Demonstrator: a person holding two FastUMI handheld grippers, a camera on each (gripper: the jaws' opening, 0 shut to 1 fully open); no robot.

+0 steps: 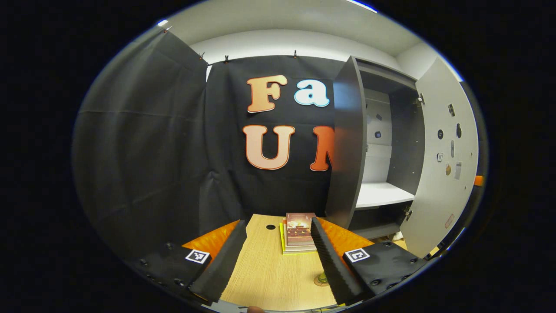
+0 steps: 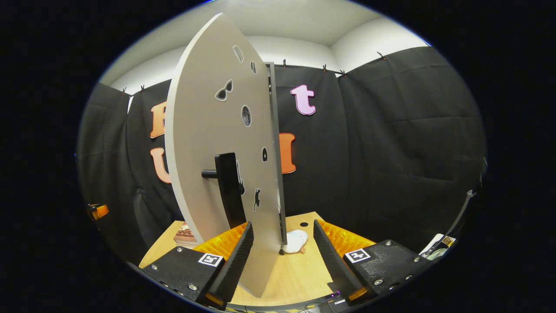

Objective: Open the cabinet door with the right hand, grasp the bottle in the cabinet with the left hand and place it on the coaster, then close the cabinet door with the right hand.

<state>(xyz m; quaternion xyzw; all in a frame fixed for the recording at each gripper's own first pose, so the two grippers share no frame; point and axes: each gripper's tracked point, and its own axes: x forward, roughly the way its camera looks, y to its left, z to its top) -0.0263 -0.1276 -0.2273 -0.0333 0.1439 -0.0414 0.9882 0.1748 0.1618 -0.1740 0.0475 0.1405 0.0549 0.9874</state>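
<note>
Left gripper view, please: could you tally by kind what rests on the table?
Stack of books: 1
Coaster: 1
Greenish item on the coaster, partly hidden by a finger: 1
Total: 3

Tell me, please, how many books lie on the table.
2: a brown book on top of a yellow-edged book, stacked on the table; others may be hidden between.

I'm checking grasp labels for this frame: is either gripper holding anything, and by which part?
Nothing is held. The left gripper is open over the table; the right gripper is open, the cabinet door edge between its fingers, unclamped.
</note>
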